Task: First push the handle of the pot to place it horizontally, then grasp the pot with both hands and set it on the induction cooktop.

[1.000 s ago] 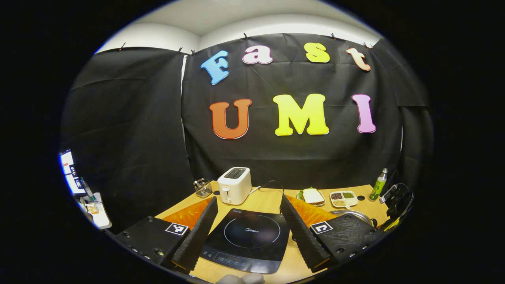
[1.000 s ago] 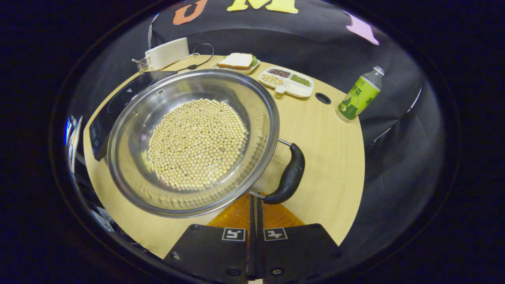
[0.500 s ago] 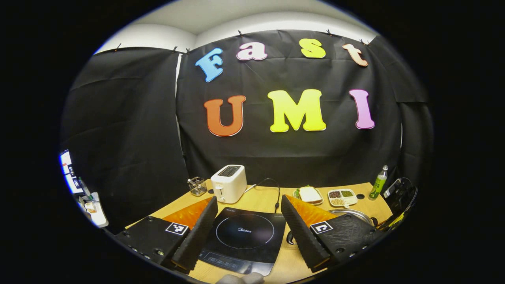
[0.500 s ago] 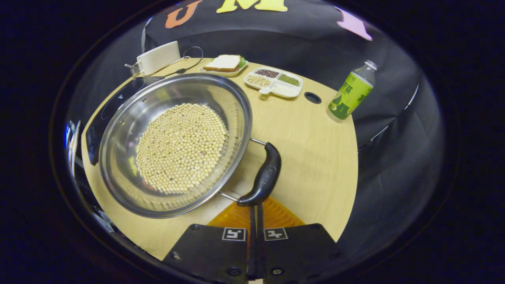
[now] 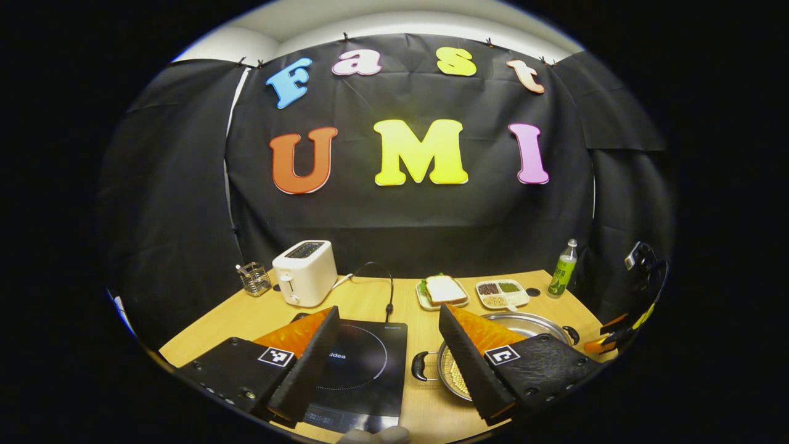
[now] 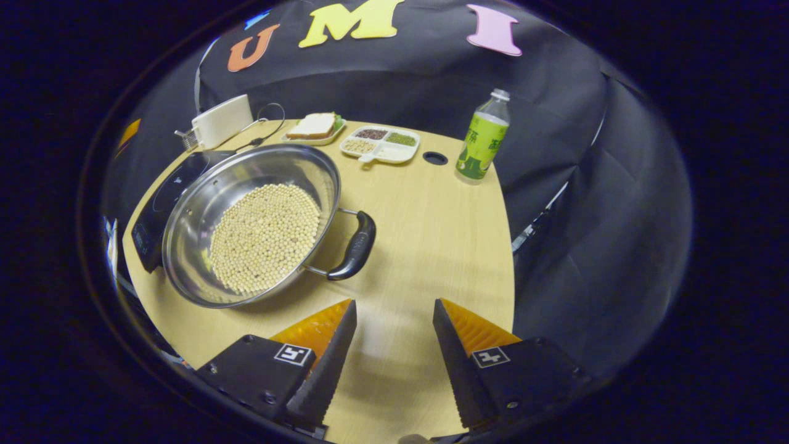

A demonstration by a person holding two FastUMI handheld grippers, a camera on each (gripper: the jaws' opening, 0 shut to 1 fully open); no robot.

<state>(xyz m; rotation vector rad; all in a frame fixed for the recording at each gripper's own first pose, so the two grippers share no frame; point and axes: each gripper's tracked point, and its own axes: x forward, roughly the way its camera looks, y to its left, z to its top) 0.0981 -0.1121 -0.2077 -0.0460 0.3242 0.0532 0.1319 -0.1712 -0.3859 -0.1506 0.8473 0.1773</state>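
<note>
Even overhead light, bright worktop (image 6: 431, 234), soft shadow at 4 o'clock of the pot (image 6: 246, 228), mild glare on its steel wall, sharp centre, strong fisheye bending at edges, dim rims.

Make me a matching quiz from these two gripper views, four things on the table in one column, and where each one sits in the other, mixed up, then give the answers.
1. toaster
2. green bottle
3. pot
4. sandwich plate

A. beside the induction cooktop, full of beans
B. far left, next to a wire holder
C. far right of the table
D. between the toaster and the divided snack tray

Pairs: 1-B, 2-C, 3-A, 4-D
</note>
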